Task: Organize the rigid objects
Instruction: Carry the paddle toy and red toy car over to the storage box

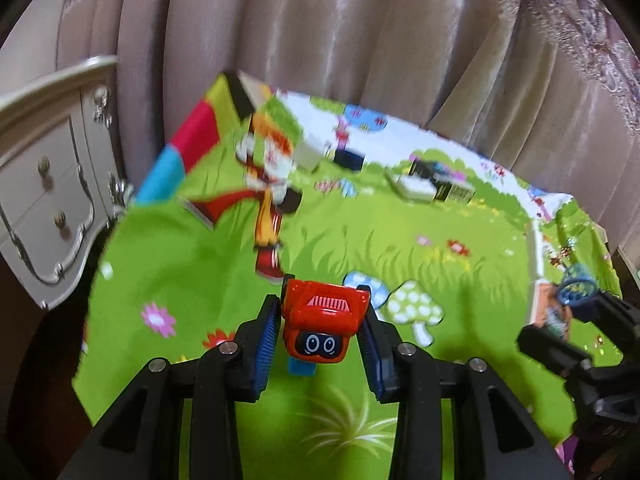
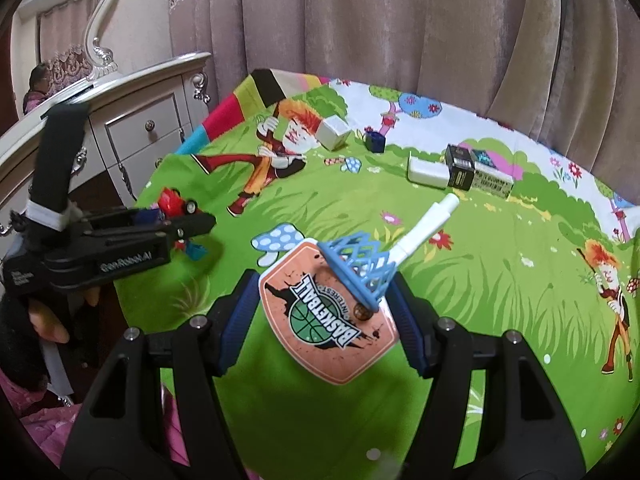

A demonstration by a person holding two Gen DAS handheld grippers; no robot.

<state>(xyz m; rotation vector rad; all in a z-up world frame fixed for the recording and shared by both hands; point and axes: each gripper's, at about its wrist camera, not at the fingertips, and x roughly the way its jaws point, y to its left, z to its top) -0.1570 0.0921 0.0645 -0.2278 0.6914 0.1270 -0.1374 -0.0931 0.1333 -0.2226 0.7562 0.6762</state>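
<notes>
My left gripper is shut on a red toy car with a cartoon face, held above the green cartoon mat. It also shows in the right wrist view at the left, in the left gripper. My right gripper is shut on a toy basketball hoop with an orange backboard, blue net and white handle. The hoop's blue net shows in the left wrist view at the right edge.
On the far part of the mat lie a white block, a small dark blue box, a white box and a black box. A cream dresser stands left. Curtains hang behind.
</notes>
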